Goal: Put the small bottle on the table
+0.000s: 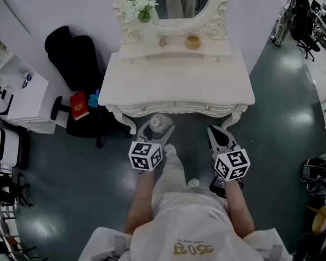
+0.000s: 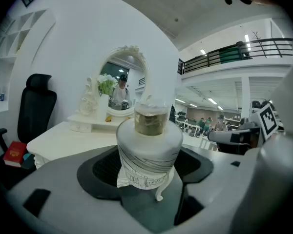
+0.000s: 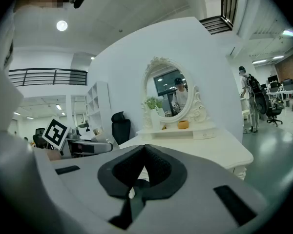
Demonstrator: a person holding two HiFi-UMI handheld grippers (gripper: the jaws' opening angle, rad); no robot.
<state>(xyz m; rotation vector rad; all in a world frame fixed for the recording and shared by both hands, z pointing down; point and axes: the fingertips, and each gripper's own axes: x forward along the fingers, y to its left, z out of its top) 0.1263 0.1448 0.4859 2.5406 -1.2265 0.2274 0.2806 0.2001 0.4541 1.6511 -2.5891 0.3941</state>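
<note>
The small bottle is white with a clear cap and a paper label, and it stands upright between the jaws of my left gripper. That gripper is shut on it, just in front of the white dressing table and below its front edge. In the left gripper view the small bottle fills the middle, with the left gripper pressed on its sides. My right gripper hovers to the right at about the same height. Its jaws are shut with nothing between them, as the right gripper view shows.
An oval mirror, white flowers and a small yellow bowl stand at the back of the table. A black chair and a red book are to the left. White shelves stand at the far left.
</note>
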